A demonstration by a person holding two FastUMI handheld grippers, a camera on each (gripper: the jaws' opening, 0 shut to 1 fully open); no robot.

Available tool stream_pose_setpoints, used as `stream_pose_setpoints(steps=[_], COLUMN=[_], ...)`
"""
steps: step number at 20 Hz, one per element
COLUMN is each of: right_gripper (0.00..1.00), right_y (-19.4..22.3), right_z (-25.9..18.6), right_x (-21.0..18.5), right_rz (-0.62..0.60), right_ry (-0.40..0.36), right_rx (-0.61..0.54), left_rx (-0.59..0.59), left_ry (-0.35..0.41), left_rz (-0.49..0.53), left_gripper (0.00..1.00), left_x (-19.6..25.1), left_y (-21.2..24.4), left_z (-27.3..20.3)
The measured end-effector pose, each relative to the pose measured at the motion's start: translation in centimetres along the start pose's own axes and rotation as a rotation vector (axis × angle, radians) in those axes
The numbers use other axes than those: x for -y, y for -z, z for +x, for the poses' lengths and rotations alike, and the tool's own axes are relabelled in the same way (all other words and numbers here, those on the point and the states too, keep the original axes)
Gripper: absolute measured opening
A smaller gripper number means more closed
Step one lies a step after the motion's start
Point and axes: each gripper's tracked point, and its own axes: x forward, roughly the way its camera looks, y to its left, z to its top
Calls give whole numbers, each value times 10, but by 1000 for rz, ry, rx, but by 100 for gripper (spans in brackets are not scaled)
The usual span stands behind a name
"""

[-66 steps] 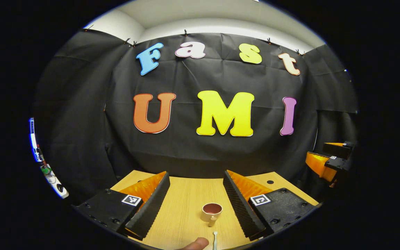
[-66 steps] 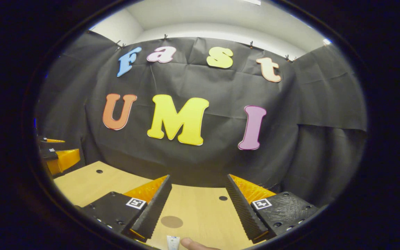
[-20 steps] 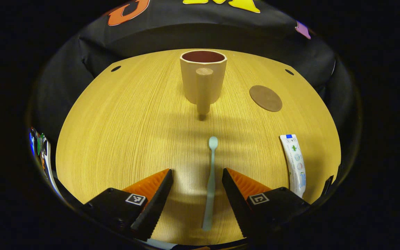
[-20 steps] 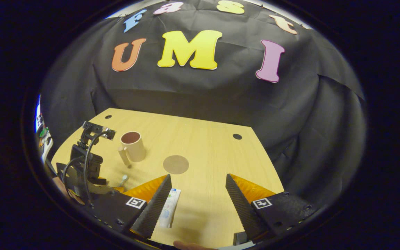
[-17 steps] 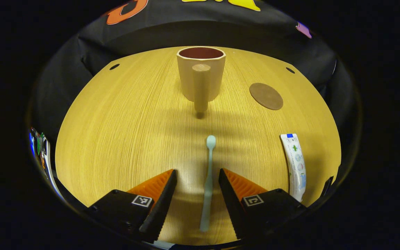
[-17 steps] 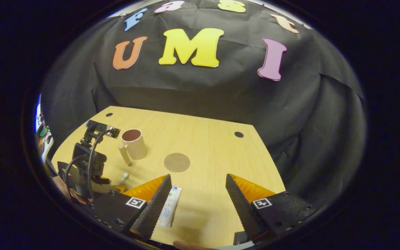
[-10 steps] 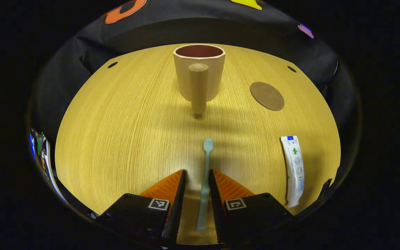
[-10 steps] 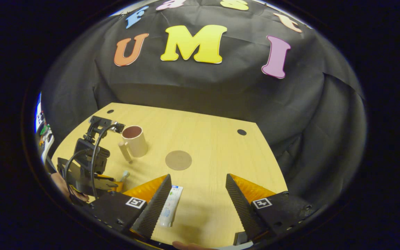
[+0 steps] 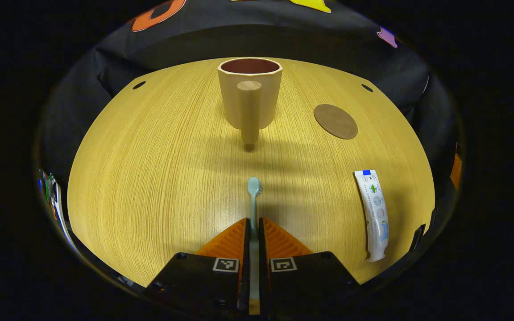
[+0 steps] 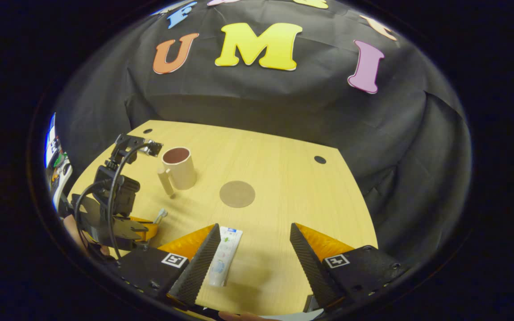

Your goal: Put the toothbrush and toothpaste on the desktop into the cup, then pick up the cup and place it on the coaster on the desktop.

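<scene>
My left gripper (image 9: pixel 253 221) is shut on the pale green toothbrush (image 9: pixel 253 196), whose head points toward the beige cup (image 9: pixel 250 91). The cup stands upright on the wooden desktop (image 9: pixel 150 169), its peg handle facing me. A brown round coaster (image 9: pixel 335 121) lies to the cup's right. The white toothpaste tube (image 9: pixel 373 209) lies flat at the right. In the right gripper view my right gripper (image 10: pixel 253 232) hangs open above the desktop, with the toothpaste tube (image 10: pixel 225 254) by its left finger. There the cup (image 10: pixel 179 168), coaster (image 10: pixel 237 194) and left gripper (image 10: pixel 152 223) sit at the left.
The desktop has small dark holes near its far corners (image 9: pixel 139 84). Black cloth closes the booth behind and to the right. A hand (image 10: pixel 76 234) holds the left gripper at the left of the right gripper view. Cables and a power strip (image 10: pixel 58 165) sit beyond the desktop's left edge.
My left gripper's fingers closed from wide apart onto the toothbrush handle. My right gripper tilted down a little toward the toothpaste and stayed open.
</scene>
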Motion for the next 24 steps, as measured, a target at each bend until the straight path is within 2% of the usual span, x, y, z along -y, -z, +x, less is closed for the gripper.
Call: stream_pose_setpoints(steps=[4,7,10,11,14,15,16,18,19,24], right_gripper=[95,95,95,92,95,92,95,92,98,88], right_y=[20,37,52,61,78,85,90,104,110,121], right_z=[6,11,19,22,34,37,40,48,50,64], right_x=[-11,-24,-39,-42,-45,-44,-46,-51,-53,-63], right_rz=[12,10,21,23,43,44,58,106,130,158], right_ry=[-28,-52,-75,-77,-60,-51,-47,-44,-43,-47], right_rx=[-73,-134,-205,-232,-297,-324,-349,-413,-445,-512], left_rx=[15,33,90,107,155,170,187,220,241,376], left_ry=[18,52,56,51,46,43,40,27,24,-23], left_rz=[19,-4,-17,-19,-38,-41,-46,-49,-46,-11], left_gripper=[10,8,6,6,6,6,6,6,6,6], left_x=[-1,-1,-12,-15,-22,-25,-28,-33,-35,-55], left_y=[0,-1,-13,-15,-27,-30,-35,-41,-44,-72], left_z=[-1,-5,-22,-29,-50,-56,-64,-78,-85,-123])
